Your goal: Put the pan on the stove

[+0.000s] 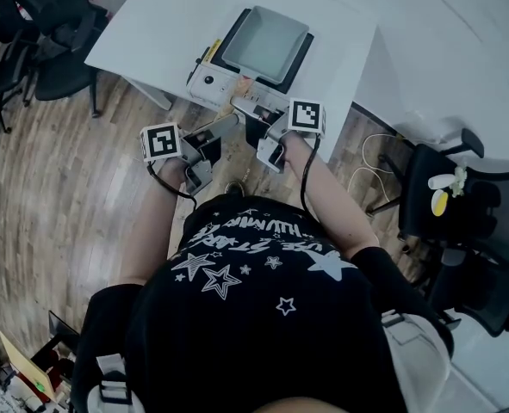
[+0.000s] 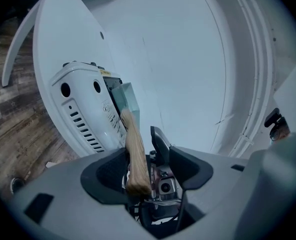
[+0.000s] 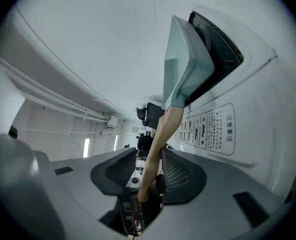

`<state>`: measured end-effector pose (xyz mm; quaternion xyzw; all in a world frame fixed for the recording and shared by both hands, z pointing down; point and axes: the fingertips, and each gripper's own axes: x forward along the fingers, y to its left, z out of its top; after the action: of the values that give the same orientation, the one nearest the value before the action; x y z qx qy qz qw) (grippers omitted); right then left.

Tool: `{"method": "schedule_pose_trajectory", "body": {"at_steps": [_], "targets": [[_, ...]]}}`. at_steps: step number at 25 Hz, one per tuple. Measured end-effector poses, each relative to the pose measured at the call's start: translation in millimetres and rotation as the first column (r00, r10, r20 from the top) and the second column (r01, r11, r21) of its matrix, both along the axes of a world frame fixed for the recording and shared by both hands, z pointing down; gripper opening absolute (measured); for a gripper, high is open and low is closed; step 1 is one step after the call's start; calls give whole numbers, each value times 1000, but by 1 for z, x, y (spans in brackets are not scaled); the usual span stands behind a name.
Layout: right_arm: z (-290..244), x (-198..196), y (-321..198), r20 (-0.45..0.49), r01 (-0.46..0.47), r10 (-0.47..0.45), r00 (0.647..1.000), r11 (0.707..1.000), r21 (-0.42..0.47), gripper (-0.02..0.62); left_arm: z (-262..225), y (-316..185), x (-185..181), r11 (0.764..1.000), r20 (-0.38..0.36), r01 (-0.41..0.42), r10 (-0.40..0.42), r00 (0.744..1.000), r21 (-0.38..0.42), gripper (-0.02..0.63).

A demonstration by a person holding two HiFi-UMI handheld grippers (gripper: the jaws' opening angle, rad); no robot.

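The pan point(image 1: 265, 41) sits on the stove point(image 1: 209, 80) on the worktop point(image 1: 168, 24), so my left tool point(image 2: 150, 166) and right tool point(image 3: 152, 174) stand wide. They flank its wooden handle point(image 3: 158, 134) without squeezing, though it may brush one left jaw.

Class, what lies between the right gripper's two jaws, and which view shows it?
The wooden handle of the pan lies between the right gripper's open jaws; the right gripper view shows it.
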<state>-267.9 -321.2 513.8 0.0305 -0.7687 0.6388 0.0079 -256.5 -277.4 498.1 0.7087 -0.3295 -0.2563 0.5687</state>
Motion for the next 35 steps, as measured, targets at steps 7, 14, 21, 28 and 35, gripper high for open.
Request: {"method": "schedule_pose_trajectory", "body": {"at_steps": [7, 14, 21, 28, 35], "targets": [[-4, 12, 4, 0, 11, -11, 1000, 1000, 12, 158, -10, 4, 0, 997, -25, 66, -65, 998, 32, 265], [-4, 13, 17, -6, 40, -40, 999, 999, 7, 158, -4, 17, -9, 990, -25, 137, -136, 990, 17, 281], [-10, 25, 33, -15, 71, -71, 997, 997, 24, 158, -4, 41, -3, 977, -35, 214, -214, 976, -4, 281], [-17, 65, 54, -33, 58, -55, 998, 992, 109, 96, -16, 66, 25, 956, 15, 290, -292, 956, 50, 279], [-60, 98, 67, -25, 51, -45, 999, 951, 306, 31, -49, 92, 52, 928, 283, 313, -362, 888, 203, 247]]}}
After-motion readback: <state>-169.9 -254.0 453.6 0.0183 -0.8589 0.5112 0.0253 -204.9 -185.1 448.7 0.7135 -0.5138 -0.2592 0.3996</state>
